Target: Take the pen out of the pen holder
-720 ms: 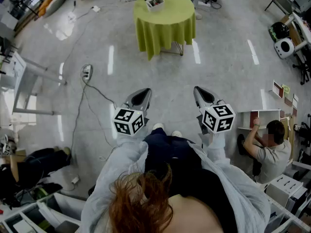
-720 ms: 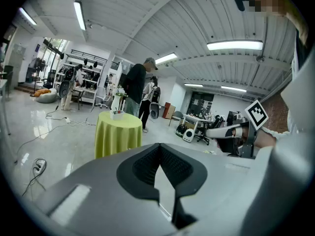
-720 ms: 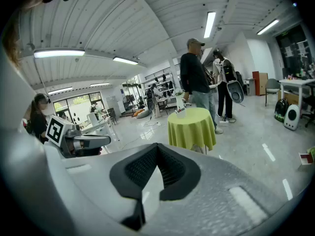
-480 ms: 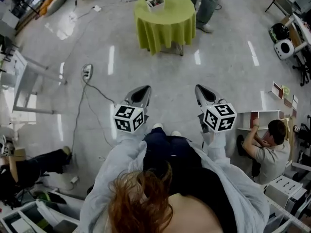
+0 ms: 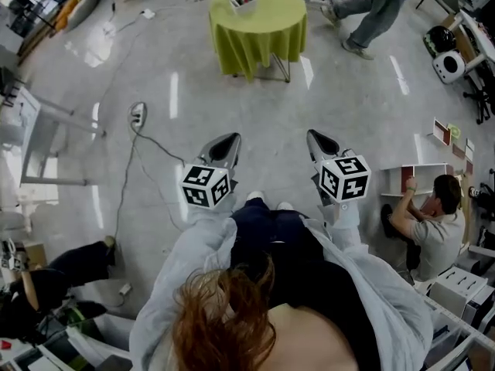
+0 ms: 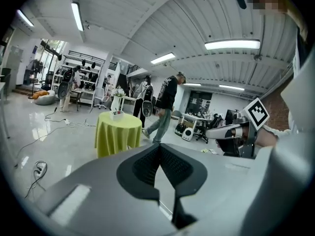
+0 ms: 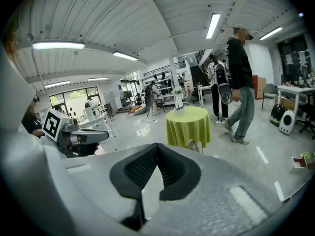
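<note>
Far ahead stands a round table (image 5: 259,23) under a yellow-green cloth, with a white pen holder (image 5: 242,0) on its top and pens sticking up from it. The left gripper view shows the same table (image 6: 118,132) and pen holder (image 6: 117,114), as does the right gripper view, table (image 7: 188,124) and pen holder (image 7: 178,108). My left gripper (image 5: 226,144) and right gripper (image 5: 319,141) are held side by side in front of my body, well short of the table. Both are shut with nothing between the jaws.
A person (image 5: 371,10) walks past the table's right side. Another person (image 5: 433,222) crouches by low shelves at the right. A cable and power strip (image 5: 138,114) lie on the floor ahead to the left. Someone's legs (image 5: 69,261) lie at the lower left.
The walking person has gone from behind the table to its right. Both grippers stay about where they were, still shut.
</note>
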`<state>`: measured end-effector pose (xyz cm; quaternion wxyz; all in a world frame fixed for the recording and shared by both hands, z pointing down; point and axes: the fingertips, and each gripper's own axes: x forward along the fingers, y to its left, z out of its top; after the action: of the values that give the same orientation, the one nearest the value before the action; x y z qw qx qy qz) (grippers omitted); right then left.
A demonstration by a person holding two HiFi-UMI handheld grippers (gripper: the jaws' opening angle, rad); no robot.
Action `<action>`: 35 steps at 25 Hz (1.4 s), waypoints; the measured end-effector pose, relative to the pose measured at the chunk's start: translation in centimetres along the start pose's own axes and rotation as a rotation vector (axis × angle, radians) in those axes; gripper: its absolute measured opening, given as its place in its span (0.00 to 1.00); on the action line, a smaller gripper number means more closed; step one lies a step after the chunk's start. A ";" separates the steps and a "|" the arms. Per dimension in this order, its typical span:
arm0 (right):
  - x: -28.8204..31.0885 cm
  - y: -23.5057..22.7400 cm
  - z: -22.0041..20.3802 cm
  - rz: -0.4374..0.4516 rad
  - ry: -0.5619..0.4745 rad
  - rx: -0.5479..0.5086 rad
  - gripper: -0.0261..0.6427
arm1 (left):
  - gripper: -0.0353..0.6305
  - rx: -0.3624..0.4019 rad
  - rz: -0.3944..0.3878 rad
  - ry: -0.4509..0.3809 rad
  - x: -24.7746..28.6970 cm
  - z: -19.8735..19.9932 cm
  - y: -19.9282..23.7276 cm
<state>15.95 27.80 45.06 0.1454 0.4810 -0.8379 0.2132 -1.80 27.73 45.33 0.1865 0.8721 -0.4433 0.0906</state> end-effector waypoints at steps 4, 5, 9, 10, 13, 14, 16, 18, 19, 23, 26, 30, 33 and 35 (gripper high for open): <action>0.6 1.0 0.0 -0.026 0.013 -0.008 0.04 | 0.08 -0.023 -0.020 -0.009 -0.5 0.1 1.0; 0.8 1.2 0.0 -0.030 0.016 -0.014 0.04 | 0.08 -0.025 -0.027 -0.013 -0.6 0.2 1.2; 1.9 2.1 0.2 -0.037 0.014 -0.049 0.04 | 0.08 -0.011 -0.051 -0.007 -0.5 0.0 2.3; 2.3 2.5 0.2 -0.035 0.010 -0.053 0.05 | 0.08 -0.010 -0.054 -0.005 -0.5 -0.1 2.7; 3.5 3.5 -0.1 -0.025 0.006 -0.041 0.20 | 0.08 -0.015 -0.061 0.004 -0.8 -0.8 3.9; 3.8 3.8 -0.1 -0.021 0.006 -0.034 0.26 | 0.08 -0.017 -0.062 0.007 -1.0 -1.0 4.2; 4.3 4.6 -0.1 -0.010 0.004 -0.026 0.39 | 0.08 -0.024 -0.062 0.009 -1.3 -1.2 4.7; 4.6 5.2 0.1 -0.001 -0.004 -0.025 0.48 | 0.08 -0.032 -0.060 0.011 -1.5 -1.4 5.2; 4.6 5.4 0.3 -0.001 -0.010 -0.024 0.52 | 0.08 -0.035 -0.058 0.011 -1.6 -1.5 5.3; 5.0 4.9 0.2 -0.003 -0.006 -0.008 0.52 | 0.08 -0.042 -0.058 0.023 -1.3 -2.0 5.4; 5.8 4.6 -0.1 0.012 0.014 0.006 0.52 | 0.08 -0.050 -0.045 0.043 -1.2 -2.7 5.9; 7.4 4.0 0.5 0.029 0.010 0.013 0.52 | 0.08 -0.066 -0.018 0.040 -0.4 -2.4 7.4; 9.1 3.0 1.5 0.041 0.008 0.010 0.52 | 0.08 -0.078 -0.007 0.030 0.9 -1.6 8.4; 10.3 2.3 2.6 0.049 -0.003 0.012 0.52 | 0.08 -0.075 0.002 0.029 2.0 -0.9 9.2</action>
<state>8.79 19.88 46.92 0.1359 0.4616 -0.8483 0.2211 -8.00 21.64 49.06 0.2254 0.8626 -0.4444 0.0869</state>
